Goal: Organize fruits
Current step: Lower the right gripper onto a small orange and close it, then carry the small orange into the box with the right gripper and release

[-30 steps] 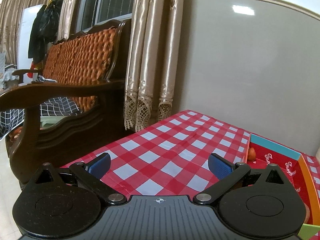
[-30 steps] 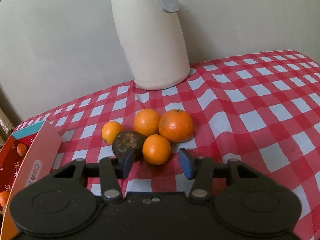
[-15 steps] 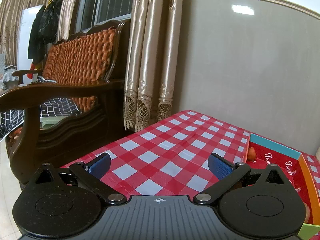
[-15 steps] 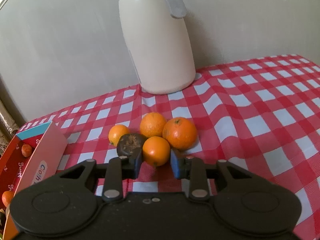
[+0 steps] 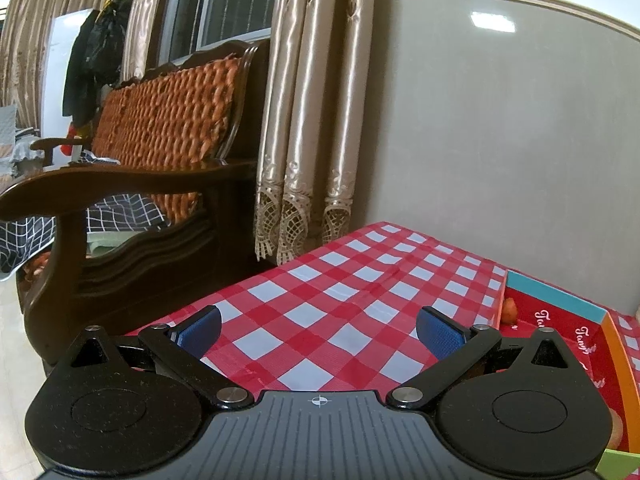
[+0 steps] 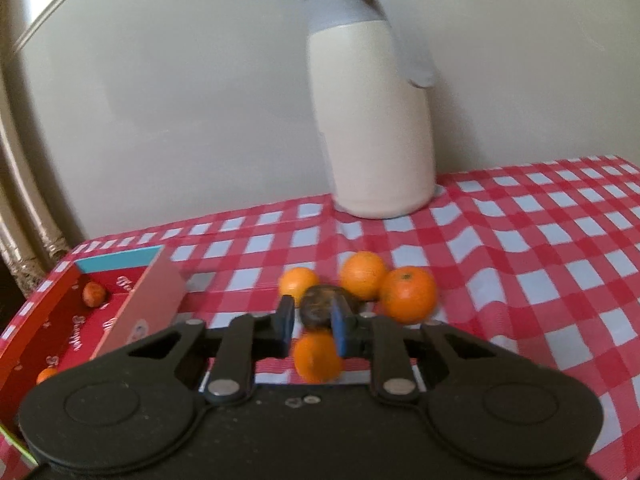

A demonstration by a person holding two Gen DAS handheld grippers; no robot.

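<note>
My right gripper [image 6: 312, 322] is shut on a small orange [image 6: 318, 360], which sits between its blue pads, a little above the checked cloth. Just beyond the fingertips a dark brown fruit [image 6: 314, 304] lies on the cloth. Three more oranges lie around it: one at the left [image 6: 299, 282], one behind [image 6: 363, 274] and a larger one at the right [image 6: 408, 294]. The open red box [image 6: 60, 332] stands at the left with a small fruit [image 6: 94, 294] inside. My left gripper [image 5: 318, 330] hangs open over bare cloth, with the same box [image 5: 560, 320] to its right.
A tall cream thermos jug [image 6: 376, 120] stands against the wall behind the fruits. The box's pale flap [image 6: 152, 300] rises between the box and the fruit pile. A dark wooden bench [image 5: 140, 240] and curtains [image 5: 312, 120] stand beyond the table's left edge.
The right gripper's jaws closed from wide apart onto the small orange and drew it up and back from the pile. The view shifted so more of the box shows. The left gripper kept still.
</note>
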